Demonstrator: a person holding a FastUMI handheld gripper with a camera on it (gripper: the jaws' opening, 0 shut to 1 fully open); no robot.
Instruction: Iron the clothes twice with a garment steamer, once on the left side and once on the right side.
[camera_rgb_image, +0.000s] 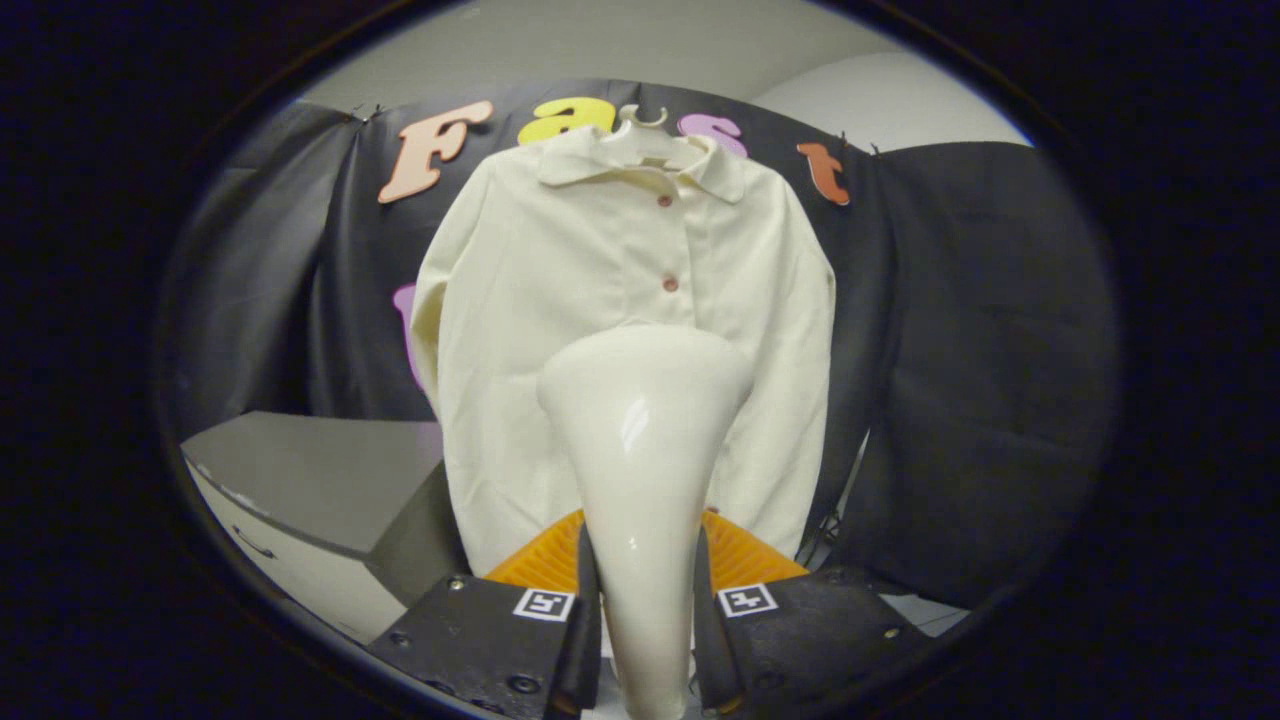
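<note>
While the steamer (643, 470) sits clamped in the gripper (645, 620), what matters is where its head stands vs. the shirt (620, 330): straight ahead of the fingers, beyond the head, hung flat against the booth wall.

Going L to R: a grey cabinet (300, 480) sits low, off to the left of the fingers and near the shirt's hem. Next the shirt's one sleeve and panel, then the button line w/ two buttons visible, approx. centred above the steamer head. Hanger hook (642, 117) at the collar. Then the other panel and sleeve, then dark cloth.

Steamer's long axis runs upright, in line w/ the fingers, narrow handle down between them, wide head up. Head covers the shirt's lower middle; can't tell if it touches fabric or is just short of it.

Fingers: both pressed on the handle, one each side, pinching it firmly. Gripper pose looks level, pointed square at the shirt's middle.

Judgement: head is centred, so either side pass needs a sideways shift first; neither side is nearer.
</note>
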